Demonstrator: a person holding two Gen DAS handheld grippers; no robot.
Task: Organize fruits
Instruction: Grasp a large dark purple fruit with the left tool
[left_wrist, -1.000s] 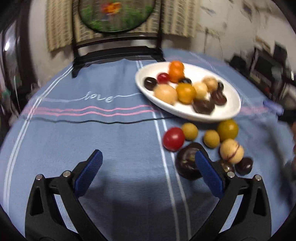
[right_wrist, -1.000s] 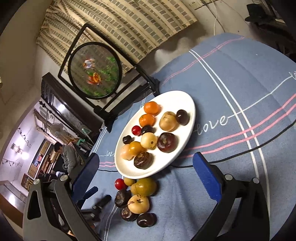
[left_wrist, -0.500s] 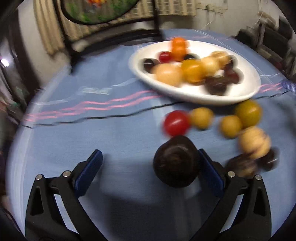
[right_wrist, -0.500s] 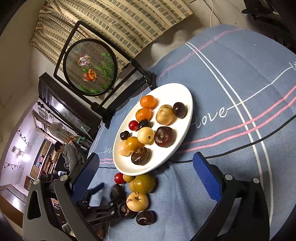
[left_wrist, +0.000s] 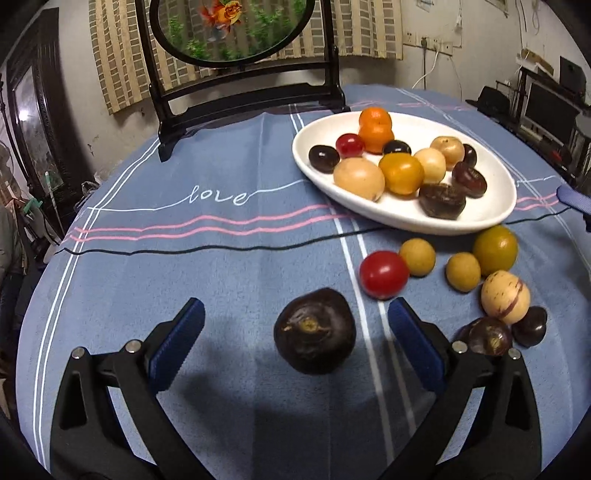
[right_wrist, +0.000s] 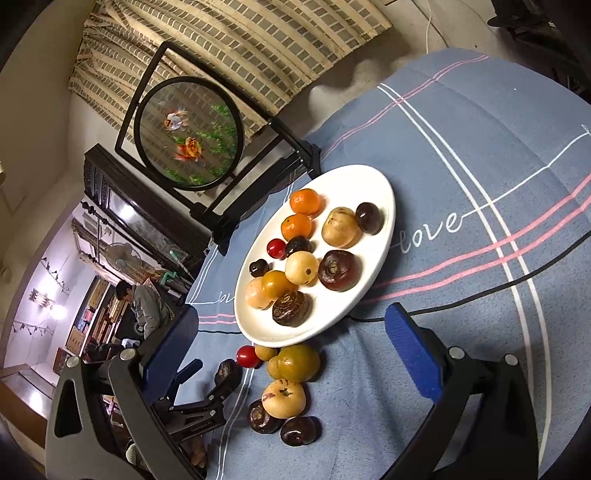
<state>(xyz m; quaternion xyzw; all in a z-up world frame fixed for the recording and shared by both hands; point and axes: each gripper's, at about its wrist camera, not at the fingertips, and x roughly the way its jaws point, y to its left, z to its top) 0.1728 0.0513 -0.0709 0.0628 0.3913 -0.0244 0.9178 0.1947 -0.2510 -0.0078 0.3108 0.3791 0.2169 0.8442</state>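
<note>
Left gripper (left_wrist: 295, 325) spread wide, straddling the dark purple round fruit (left_wrist: 314, 331) on the blue striped tablecloth (left_wrist: 207, 266), lined up for pickup. Right gripper (right_wrist: 291, 339) also apart, empty, waiting near the white oval plate's (right_wrist: 384, 236) near rim.

Dark purple fruit (left_wrist: 315, 336) stem-up on the cloth, loose fruits (left_wrist: 384, 274) beside a filled white plate (left_wrist: 491, 210)

The tablecloth (left_wrist: 184, 266) was blue with white, pink and black stripes. The plate (left_wrist: 495, 206) was white. One tomato (left_wrist: 384, 274) was red, the nearest fruit (left_wrist: 315, 335) dark purple-brown.
</note>
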